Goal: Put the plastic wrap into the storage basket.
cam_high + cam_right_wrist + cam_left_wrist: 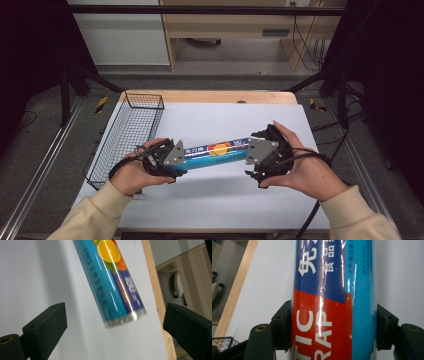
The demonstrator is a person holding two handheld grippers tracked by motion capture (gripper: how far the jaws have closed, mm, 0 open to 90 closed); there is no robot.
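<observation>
Blue and red wrapping covers a long plastic wrap roll, held level just above the white table sheet between two hand-held grippers. The left gripper has its jaws clamped on the roll's near end. The right gripper faces the other end with jaws spread wide, the roll's tip between them but untouched. A wire basket sits left. Closing the right jaws squarely would probably steady the roll best.
</observation>
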